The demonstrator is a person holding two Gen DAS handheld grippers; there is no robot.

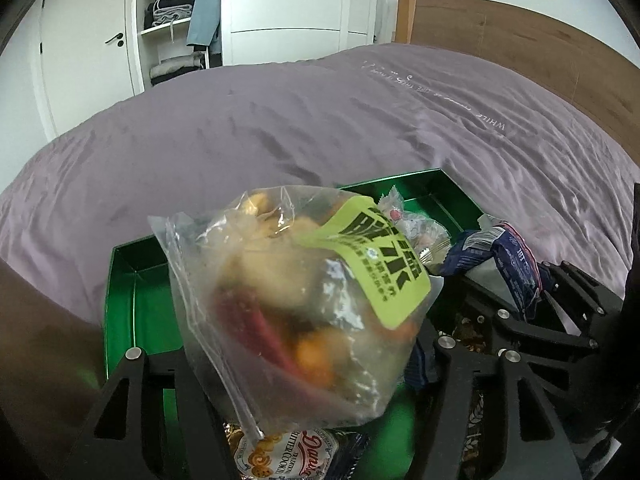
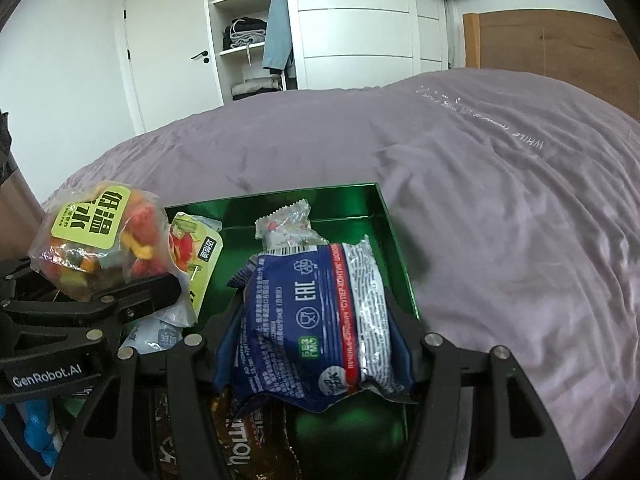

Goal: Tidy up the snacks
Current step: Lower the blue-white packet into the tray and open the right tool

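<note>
A green tray (image 1: 124,300) lies on the purple bed and also shows in the right wrist view (image 2: 396,240). My left gripper (image 1: 296,344) is shut on a clear bag of dried fruit (image 1: 288,296) with a yellow-green label, held above the tray; the bag also shows at the left of the right wrist view (image 2: 100,240). My right gripper (image 2: 316,320) is shut on a blue and silver snack packet (image 2: 316,320), held over the tray; it appears in the left wrist view (image 1: 508,256). A small clear wrapped snack (image 2: 288,224) lies in the tray behind it.
Other packets lie in the tray: a butter cookie pack (image 1: 288,460), a yellow-green fruit pouch (image 2: 192,256), a brown packet (image 2: 248,448). The purple bedcover (image 2: 500,208) spreads beyond the tray. A wooden headboard (image 1: 520,40), white wardrobe (image 2: 352,20) and door (image 2: 168,48) stand behind.
</note>
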